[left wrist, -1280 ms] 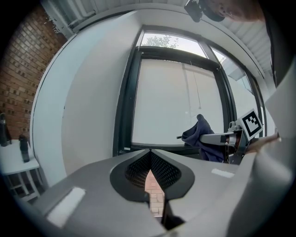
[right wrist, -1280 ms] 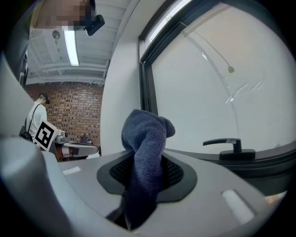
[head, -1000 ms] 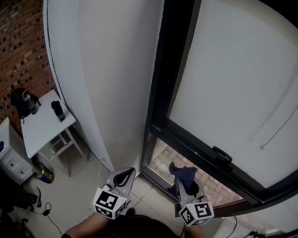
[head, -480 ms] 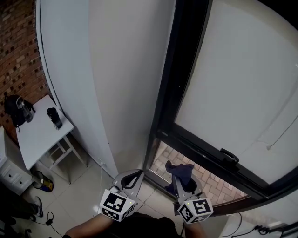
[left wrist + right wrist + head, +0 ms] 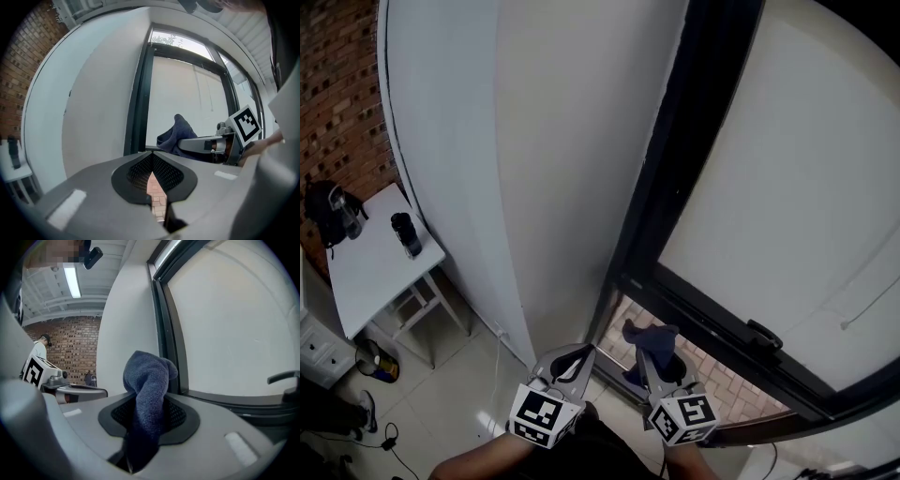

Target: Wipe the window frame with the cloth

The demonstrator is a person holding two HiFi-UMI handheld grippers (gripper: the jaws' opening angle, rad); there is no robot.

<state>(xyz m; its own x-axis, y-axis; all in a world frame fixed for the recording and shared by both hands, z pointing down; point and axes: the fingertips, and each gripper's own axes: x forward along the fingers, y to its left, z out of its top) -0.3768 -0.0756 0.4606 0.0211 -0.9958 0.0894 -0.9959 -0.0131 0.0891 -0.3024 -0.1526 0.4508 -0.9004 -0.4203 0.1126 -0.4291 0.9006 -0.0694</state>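
A dark blue cloth (image 5: 645, 339) (image 5: 149, 385) is pinched in my right gripper (image 5: 653, 352) and sticks up past its jaws; the cloth also shows in the left gripper view (image 5: 177, 135). The black window frame (image 5: 694, 159) (image 5: 169, 338) (image 5: 137, 103) runs up just ahead, with its lower crossbar (image 5: 712, 328) to the right. The cloth sits close to the frame's bottom corner; whether it touches I cannot tell. My left gripper (image 5: 567, 361) (image 5: 151, 174) is beside the right one, jaws together, holding nothing.
A white wall panel (image 5: 516, 169) stands left of the frame. A black window handle (image 5: 764, 335) (image 5: 283, 379) sits on the crossbar. A small white table (image 5: 375, 258) with a dark bottle (image 5: 407, 234) is at the far left, by a brick wall (image 5: 342, 94). A person (image 5: 40, 350) stands far behind.
Both grippers have shifted slightly left and closer together, and the cloth has come nearer the frame's bottom corner. The view has swung right along the window.
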